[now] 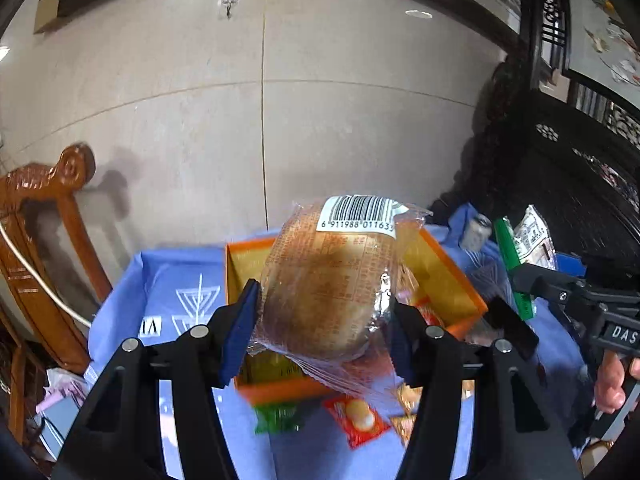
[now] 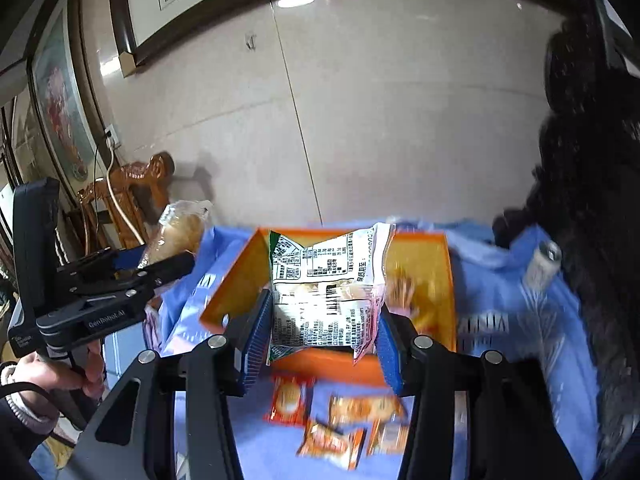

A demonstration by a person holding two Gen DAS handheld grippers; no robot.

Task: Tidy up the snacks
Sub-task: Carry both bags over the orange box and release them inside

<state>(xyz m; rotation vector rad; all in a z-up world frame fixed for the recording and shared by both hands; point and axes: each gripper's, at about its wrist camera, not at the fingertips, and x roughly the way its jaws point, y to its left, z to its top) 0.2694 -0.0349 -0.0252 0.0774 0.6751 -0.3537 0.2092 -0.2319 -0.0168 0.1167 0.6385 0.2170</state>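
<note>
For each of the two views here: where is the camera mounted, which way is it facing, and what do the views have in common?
Left wrist: sits on the left gripper, looking forward and down past the wrapped bun it grips, at the orange box; the other gripper and a hand show at right.
Right wrist: sits on the right gripper, clamping a white printed packet above the box; the person's hand shows at left.
Shared: box, blue cloth, can, small loose packets, tiled wall.

A pale tiled wall (image 1: 320, 100) fills the upper frame, a small hook (image 1: 229, 4) stuck near its top. At the left edge stands a carved wooden chair (image 1: 44, 248). Dark carved furniture (image 1: 560, 184) occupies the right. A blue cloth (image 1: 168, 280) covers the table below.
</note>
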